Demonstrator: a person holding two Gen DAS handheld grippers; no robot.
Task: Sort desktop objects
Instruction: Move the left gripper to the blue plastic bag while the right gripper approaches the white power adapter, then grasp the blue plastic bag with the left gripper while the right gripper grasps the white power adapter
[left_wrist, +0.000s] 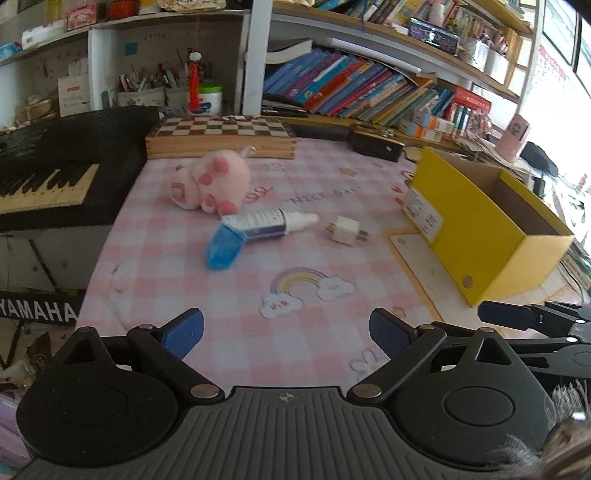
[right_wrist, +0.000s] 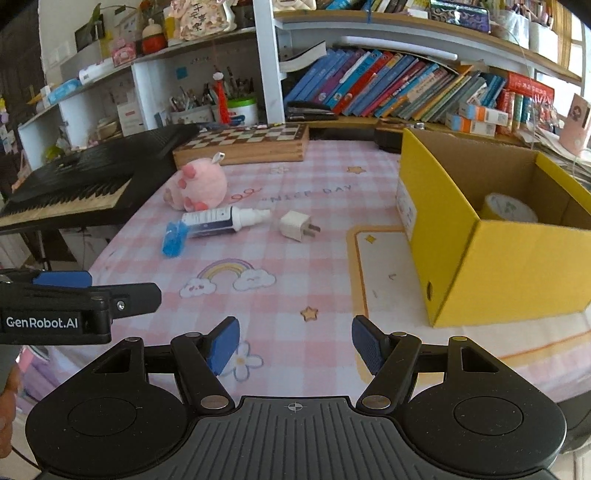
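Both grippers you hold, left gripper (left_wrist: 286, 328) and right gripper (right_wrist: 295, 343), sit spread and empty at bottom centre.
Yellow box (right_wrist: 517, 258) fills right of frame, tape roll (right_wrist: 511, 208) inside; pink plush (right_wrist: 201, 184) centre-left, spray bottle (right_wrist: 225, 219) touching blue cap (right_wrist: 175, 240) just below, white charger (right_wrist: 295, 225) mid-frame.

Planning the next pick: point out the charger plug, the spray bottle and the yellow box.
charger plug (right_wrist: 293, 225), right wrist view, white body.
spray bottle (right_wrist: 221, 219), right wrist view, labelled barrel.
yellow box (right_wrist: 517, 266), right wrist view, near outer wall.
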